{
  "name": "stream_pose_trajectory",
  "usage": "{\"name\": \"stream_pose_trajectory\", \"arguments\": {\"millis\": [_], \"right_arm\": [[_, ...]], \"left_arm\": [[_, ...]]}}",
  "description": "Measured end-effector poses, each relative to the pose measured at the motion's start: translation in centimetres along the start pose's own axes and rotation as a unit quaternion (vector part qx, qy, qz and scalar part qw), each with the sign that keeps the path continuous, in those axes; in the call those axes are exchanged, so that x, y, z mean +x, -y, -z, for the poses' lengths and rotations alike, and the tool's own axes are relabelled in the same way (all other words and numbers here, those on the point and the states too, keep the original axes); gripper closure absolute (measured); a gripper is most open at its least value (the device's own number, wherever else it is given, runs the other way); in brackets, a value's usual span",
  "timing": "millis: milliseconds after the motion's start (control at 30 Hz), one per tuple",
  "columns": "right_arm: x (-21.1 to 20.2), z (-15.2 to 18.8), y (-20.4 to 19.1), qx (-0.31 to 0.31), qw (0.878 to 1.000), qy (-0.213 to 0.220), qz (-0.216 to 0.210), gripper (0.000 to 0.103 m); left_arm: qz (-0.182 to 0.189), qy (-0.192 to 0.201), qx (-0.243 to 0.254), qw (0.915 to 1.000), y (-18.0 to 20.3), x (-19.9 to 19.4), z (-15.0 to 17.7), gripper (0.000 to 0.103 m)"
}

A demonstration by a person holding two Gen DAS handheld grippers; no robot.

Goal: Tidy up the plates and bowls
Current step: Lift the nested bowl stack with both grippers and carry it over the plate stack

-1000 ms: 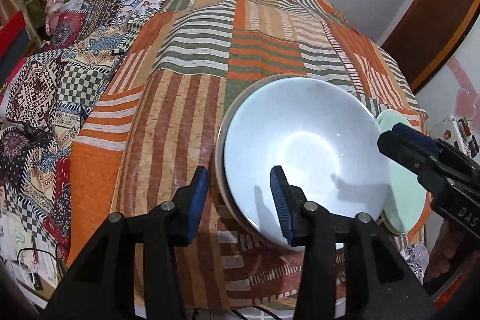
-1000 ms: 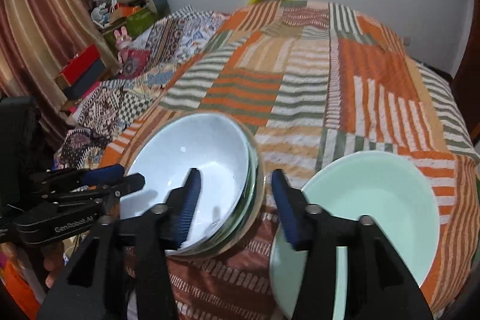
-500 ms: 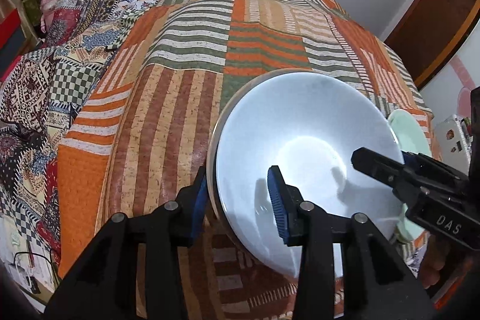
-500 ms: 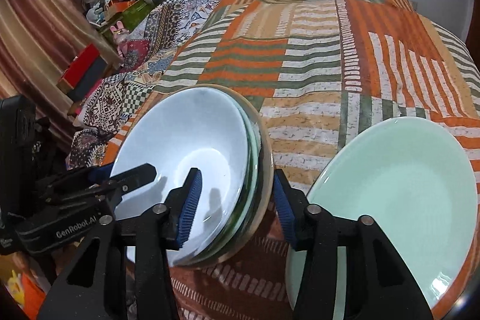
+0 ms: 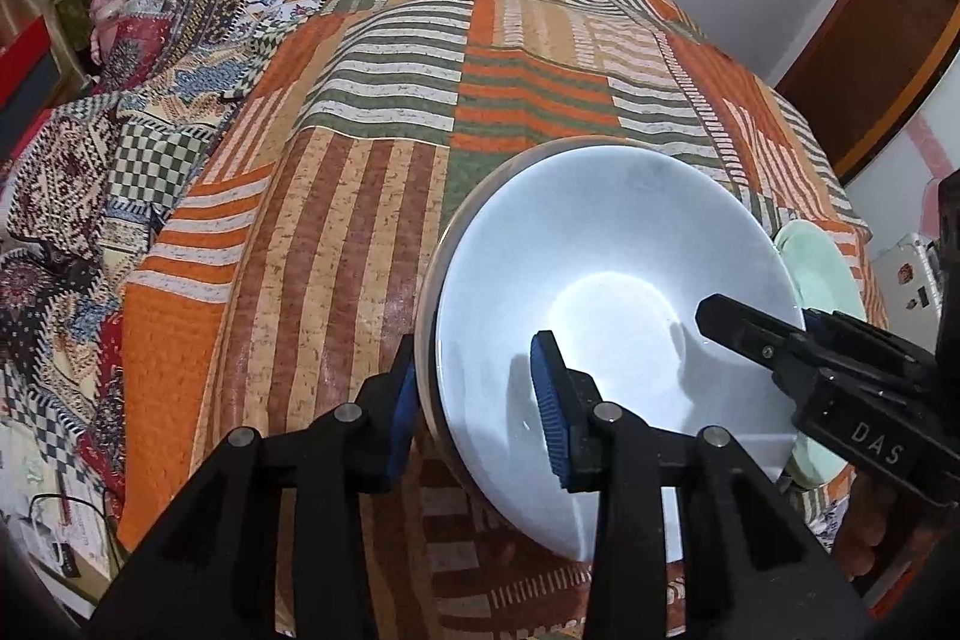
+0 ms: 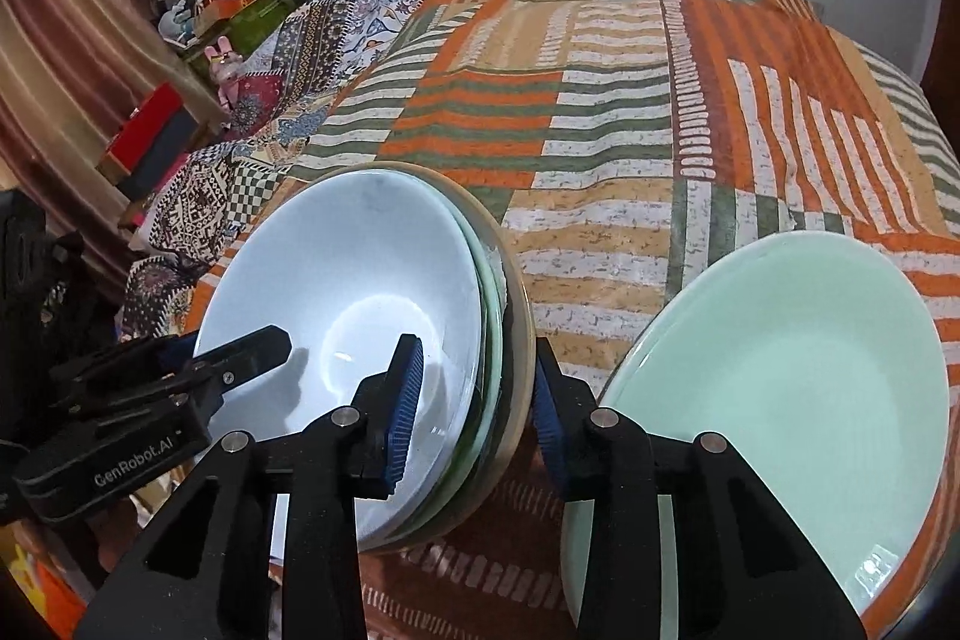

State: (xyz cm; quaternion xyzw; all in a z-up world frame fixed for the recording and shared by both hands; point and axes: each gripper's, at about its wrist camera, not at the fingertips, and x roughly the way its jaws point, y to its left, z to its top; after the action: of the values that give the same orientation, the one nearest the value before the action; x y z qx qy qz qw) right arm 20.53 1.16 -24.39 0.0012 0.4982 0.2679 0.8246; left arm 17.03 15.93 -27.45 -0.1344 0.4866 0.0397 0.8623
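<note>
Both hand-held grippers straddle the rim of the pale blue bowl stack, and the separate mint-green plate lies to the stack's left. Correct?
Not quite: the mint-green plate lies to the right of the bowl stack, as the right wrist view shows. The rest stands.

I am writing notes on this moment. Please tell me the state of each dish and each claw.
Stack of bowls: nested, its rim between the fingers of both claws.
Green plate: lying alone on the bedspread, untouched.
Left claw: open, straddling the stack's rim.
Right claw: open, straddling the opposite rim.
</note>
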Motion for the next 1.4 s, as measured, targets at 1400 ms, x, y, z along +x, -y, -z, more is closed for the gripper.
{"name": "stream_pose_trajectory", "arguments": {"millis": [1400], "right_arm": [[-12.5, 0.9, 3.3, 0.032, 0.991, 0.131, 0.002, 0.071]], "left_arm": [[0.059, 0.111, 0.060, 0.9902, 9.4, -12.0, -0.4, 0.067]]}}
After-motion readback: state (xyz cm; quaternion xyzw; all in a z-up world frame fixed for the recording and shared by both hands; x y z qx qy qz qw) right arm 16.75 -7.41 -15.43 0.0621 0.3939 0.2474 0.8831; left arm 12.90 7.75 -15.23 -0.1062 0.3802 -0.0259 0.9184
